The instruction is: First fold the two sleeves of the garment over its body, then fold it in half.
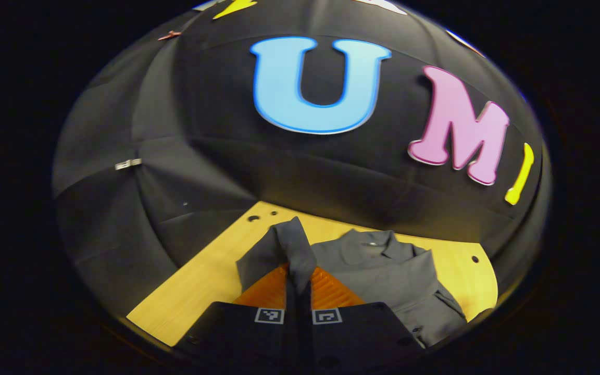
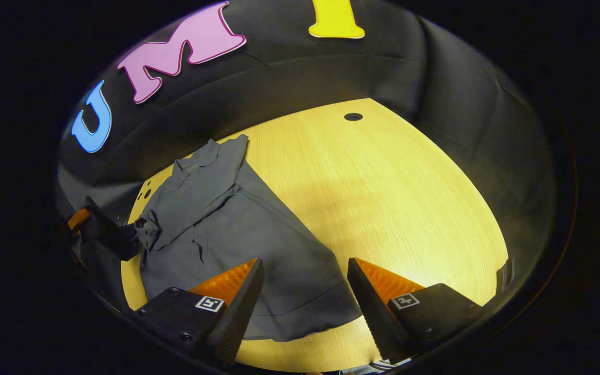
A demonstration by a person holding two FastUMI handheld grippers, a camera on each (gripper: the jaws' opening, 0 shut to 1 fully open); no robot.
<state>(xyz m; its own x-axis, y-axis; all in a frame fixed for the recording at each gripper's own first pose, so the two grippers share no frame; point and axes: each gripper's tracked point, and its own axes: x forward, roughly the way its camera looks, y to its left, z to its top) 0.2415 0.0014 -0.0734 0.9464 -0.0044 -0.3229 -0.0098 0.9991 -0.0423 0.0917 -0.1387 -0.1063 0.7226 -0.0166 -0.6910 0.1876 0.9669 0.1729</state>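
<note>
A grey collared shirt (image 1: 383, 271) lies flat on the wooden table (image 1: 196, 291), collar (image 1: 378, 242) toward the wall. My left gripper (image 1: 298, 276) is shut on one sleeve (image 1: 284, 245), which rises bunched between its fingers, lifted off the table. In the right gripper view the shirt (image 2: 227, 224) spreads over the table's left half, and the left gripper (image 2: 78, 219) shows at the far left with the sleeve (image 2: 141, 232) pulled taut toward it. My right gripper (image 2: 305, 265) stands open above the shirt's hem (image 2: 305, 317), nothing between its fingers.
The table (image 2: 383, 198) is bare wood to the right of the shirt, with a small round hole (image 2: 353, 116) near its far edge. Two more holes (image 1: 253, 218) sit at the far left corner. The black booth wall closes in behind and beside the table.
</note>
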